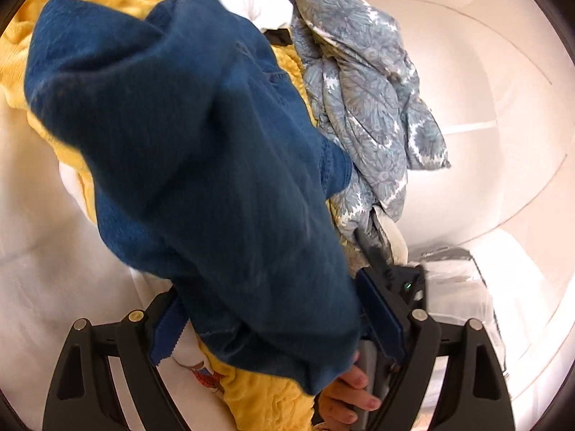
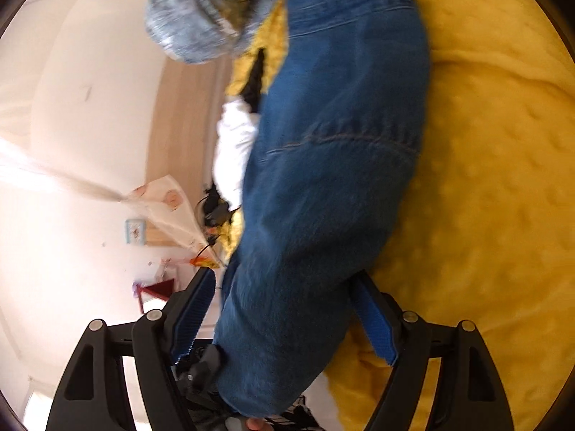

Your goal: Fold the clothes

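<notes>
Blue jeans (image 1: 187, 151) bunched between both tools, left tool (image 1: 276, 319) and right tool (image 2: 284, 319) each spread wide, pinching unclear, yellow blanket (image 2: 485, 179) beneath

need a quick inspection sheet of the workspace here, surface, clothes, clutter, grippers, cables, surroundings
surface: white sheet under the pile, bare at the left of the left wrist view
job's things: blue denim garment bunched between the jaws of both grippers; floral grey-blue garment crumpled beside it; white garment behind
clutter: yellow textured blanket spread under the denim
grippers: left gripper jaws wide with denim between them; right gripper the same; whether the pads press the cloth cannot be told
cables: dark wires tangled at the blanket's edge
surroundings: pale walls, wooden panel, a hand below the left gripper
</notes>
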Motion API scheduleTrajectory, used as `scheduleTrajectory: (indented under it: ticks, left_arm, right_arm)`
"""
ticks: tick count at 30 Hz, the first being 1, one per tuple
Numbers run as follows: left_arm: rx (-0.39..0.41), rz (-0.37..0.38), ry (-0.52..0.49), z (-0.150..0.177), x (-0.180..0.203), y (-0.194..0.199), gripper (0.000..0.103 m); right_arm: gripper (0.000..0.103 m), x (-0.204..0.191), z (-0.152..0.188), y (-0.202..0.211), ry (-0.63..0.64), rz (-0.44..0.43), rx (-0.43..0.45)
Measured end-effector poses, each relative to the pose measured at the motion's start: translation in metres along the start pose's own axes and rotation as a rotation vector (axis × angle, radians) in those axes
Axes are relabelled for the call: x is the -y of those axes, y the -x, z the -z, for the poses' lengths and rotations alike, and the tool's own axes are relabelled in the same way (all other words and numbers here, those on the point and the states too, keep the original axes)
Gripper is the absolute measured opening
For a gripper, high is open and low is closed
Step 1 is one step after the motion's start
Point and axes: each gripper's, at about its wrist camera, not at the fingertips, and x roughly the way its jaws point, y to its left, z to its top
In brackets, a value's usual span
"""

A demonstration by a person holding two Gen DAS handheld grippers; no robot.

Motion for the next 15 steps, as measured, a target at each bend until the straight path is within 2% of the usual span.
scheduleTrajectory:
  ticks: [2, 8, 11, 15]
  left_arm:
    - [-0.005, -0.002, 0.009, -0.001, -0.004, 0.0, 0.088]
    - [-0.001, -0.008, -0.051, -0.005, 0.004, -0.004, 0.083]
    - [-0.009, -0.011, -0.053, -0.01, 0.004, -0.006, 0.071]
    - [-0.026, -0.008, -0.132, -0.015, 0.009, -0.007, 0.053]
  right_arm:
    - [0.08, 0.008, -0.004, 0.007, -0.025, 0.014, 0.031]
    - [0.08, 0.017, -0.022, 0.007, -0.058, 0.024, 0.085]
    - [0.08, 0.024, -0.032, -0.001, -0.084, 0.037, 0.085]
    - [0.08, 0.031, -0.042, -0.008, -0.112, 0.035, 0.085]
